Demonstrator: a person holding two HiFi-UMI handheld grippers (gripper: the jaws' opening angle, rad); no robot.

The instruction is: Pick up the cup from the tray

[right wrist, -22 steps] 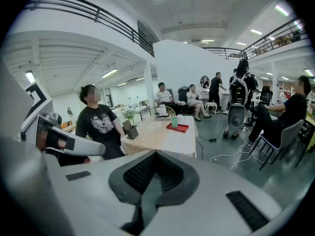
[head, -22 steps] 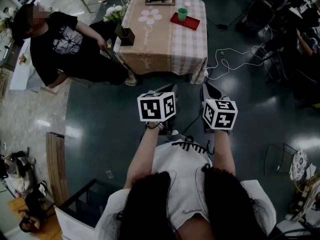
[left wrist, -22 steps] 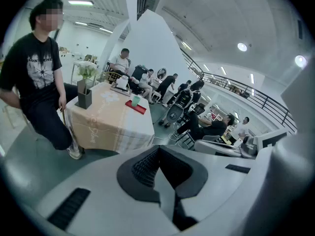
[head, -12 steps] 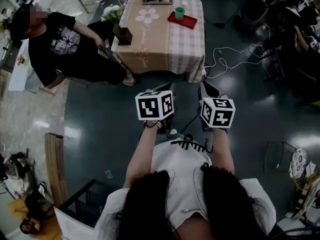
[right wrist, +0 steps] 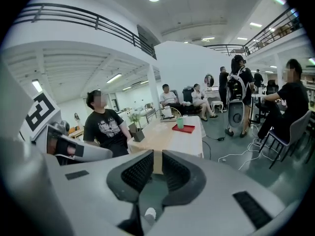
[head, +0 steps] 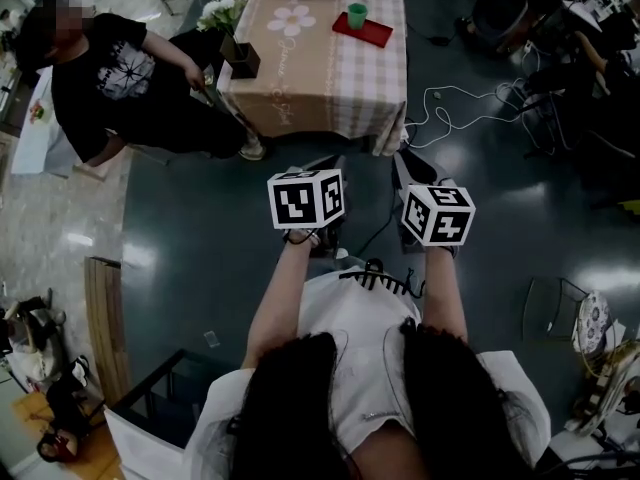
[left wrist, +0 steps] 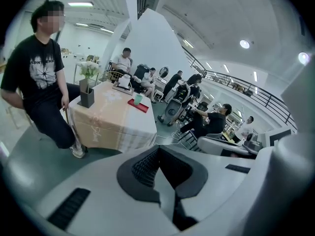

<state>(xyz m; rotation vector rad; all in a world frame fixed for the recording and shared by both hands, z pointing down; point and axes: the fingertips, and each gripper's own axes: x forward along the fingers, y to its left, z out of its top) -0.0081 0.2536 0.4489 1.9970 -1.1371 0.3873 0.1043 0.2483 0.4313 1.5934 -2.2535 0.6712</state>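
A green cup (head: 357, 15) stands upright on a red tray (head: 372, 34) at the far right corner of a cloth-covered table (head: 320, 78), well ahead of me across the floor. Both grippers are held in front of my chest, far short of the table. My left gripper (head: 328, 173) points toward it, and its jaws (left wrist: 157, 151) meet at the tips with nothing between them. My right gripper (head: 408, 170) is alongside, its jaws (right wrist: 152, 156) shut and empty. The left gripper view shows the cup (left wrist: 138, 99) and the tray (left wrist: 139, 105). The right gripper view also shows the cup (right wrist: 180, 123).
A person in a black T-shirt (head: 115, 73) sits at the table's left side. A dark vase of white flowers (head: 238, 56) stands on the table's left edge. White cables (head: 455, 108) lie on the floor to the right of the table. Several seated people and chairs fill the far right.
Both grippers have shifted slightly up in the head view and the table has slid toward the top edge. The jaws stay shut and empty.
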